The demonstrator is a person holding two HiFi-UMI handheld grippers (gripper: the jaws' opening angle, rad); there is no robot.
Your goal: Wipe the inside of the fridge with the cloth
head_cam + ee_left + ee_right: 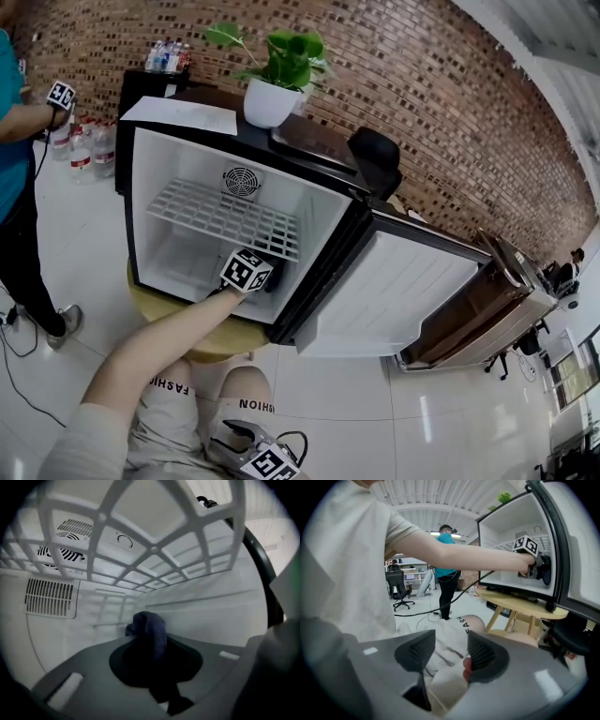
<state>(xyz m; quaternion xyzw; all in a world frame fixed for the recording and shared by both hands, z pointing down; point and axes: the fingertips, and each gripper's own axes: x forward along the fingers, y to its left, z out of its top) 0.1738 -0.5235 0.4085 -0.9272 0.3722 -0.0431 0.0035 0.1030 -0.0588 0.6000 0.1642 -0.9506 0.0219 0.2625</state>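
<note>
The small black fridge (141,187) stands open on a round wooden table (220,342). My left gripper (246,270) reaches into its lower compartment, under the white wire shelf (225,216). In the left gripper view that gripper (152,644) is shut on a dark blue cloth (149,627), which bunches up in front of the white back wall (197,606). My right gripper (234,433) hangs low over the person's lap. Its jaws (447,651) stand open and nothing is between them. The right gripper view also shows the fridge (525,522) and the cloth (544,569) at the outstretched arm's end.
The fridge door (394,291) swings open to the right. A potted plant (272,94) and a sheet of paper (180,114) lie on top. Another person (14,141) stands at the left near bottles (89,145). A cable (422,611) runs across the floor.
</note>
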